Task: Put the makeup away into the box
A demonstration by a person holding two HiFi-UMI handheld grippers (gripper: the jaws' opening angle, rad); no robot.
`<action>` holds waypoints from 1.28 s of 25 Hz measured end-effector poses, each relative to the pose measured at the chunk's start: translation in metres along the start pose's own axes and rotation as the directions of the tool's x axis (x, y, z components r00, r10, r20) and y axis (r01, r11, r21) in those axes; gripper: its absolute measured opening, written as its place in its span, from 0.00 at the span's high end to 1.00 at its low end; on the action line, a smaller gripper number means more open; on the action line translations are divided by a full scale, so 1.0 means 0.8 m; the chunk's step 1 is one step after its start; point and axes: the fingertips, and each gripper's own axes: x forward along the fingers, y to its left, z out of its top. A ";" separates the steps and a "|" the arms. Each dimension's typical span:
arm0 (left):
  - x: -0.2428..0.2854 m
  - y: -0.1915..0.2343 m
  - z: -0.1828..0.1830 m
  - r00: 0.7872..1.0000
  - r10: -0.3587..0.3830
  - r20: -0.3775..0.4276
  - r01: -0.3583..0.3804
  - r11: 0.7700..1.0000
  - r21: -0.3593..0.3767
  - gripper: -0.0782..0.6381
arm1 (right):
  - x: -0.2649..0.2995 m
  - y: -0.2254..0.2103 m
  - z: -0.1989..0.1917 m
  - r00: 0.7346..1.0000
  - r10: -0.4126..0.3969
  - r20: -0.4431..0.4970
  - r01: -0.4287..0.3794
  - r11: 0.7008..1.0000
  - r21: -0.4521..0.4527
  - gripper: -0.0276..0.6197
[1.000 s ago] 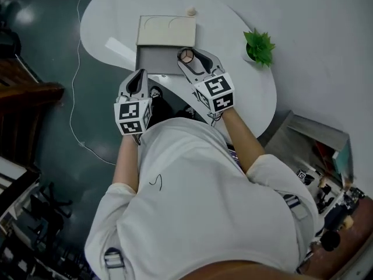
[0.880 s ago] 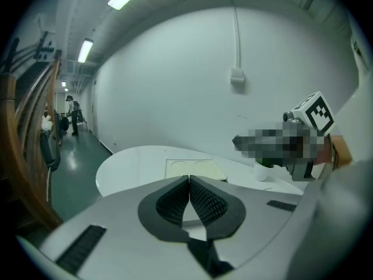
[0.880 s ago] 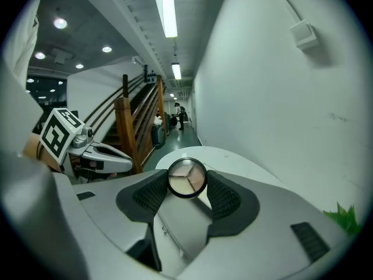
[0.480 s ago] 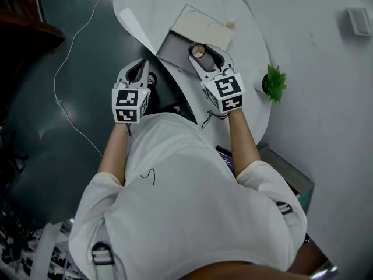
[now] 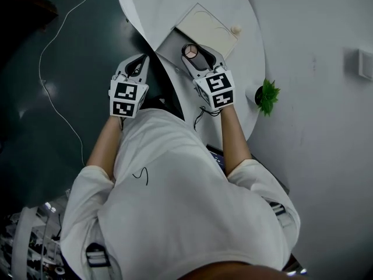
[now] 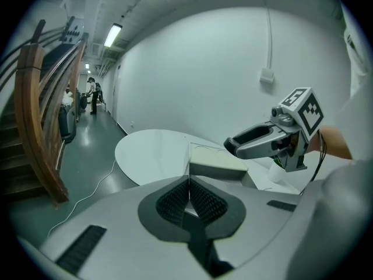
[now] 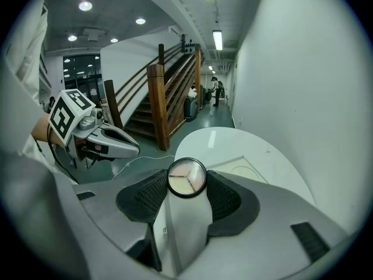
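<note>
My right gripper [image 5: 192, 55] is shut on a white makeup tube with a round pink-toned cap [image 5: 190, 52], [image 7: 186, 178]. It hovers over the front part of the open box [image 5: 170, 46], whose cream lid [image 5: 206, 27] lies back behind it. In the right gripper view the pads [image 7: 224, 198] press on both sides of the tube. My left gripper [image 5: 138, 63] is shut with nothing in it, left of the box and off the table edge. In the left gripper view its jaws [image 6: 189, 186] meet, with the box [image 6: 217, 167] and the right gripper [image 6: 260, 142] beyond.
The box lies on a white rounded table [image 5: 169, 2]. A small cream object [image 5: 236, 30] lies beside the lid. A potted green plant [image 5: 267, 95] stands at the table's right edge. Dark floor with a white cable [image 5: 58, 107] lies left; wooden stairs [image 7: 166, 101] rise nearby.
The head view has swung, so table and box look turned. Both grippers have sunk a little and moved closer to the box; the right one still holds the tube.
</note>
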 end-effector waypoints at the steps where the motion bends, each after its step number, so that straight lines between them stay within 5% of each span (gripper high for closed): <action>1: 0.005 -0.002 -0.004 1.000 -0.008 -0.009 0.008 1.000 -0.003 0.86 | 0.007 0.000 -0.005 1.000 0.014 -0.019 -0.014 1.000 0.005 0.63; 20: 0.052 0.063 -0.034 0.995 0.007 -0.099 -0.017 0.995 -0.098 0.86 | 0.123 -0.001 -0.057 0.960 0.143 -0.241 -0.139 0.990 0.035 0.63; 32: 0.078 0.075 -0.031 0.988 -0.037 -0.149 0.025 0.996 -0.085 0.86 | 0.145 0.001 -0.100 0.887 0.191 -0.421 -0.199 0.980 0.026 0.63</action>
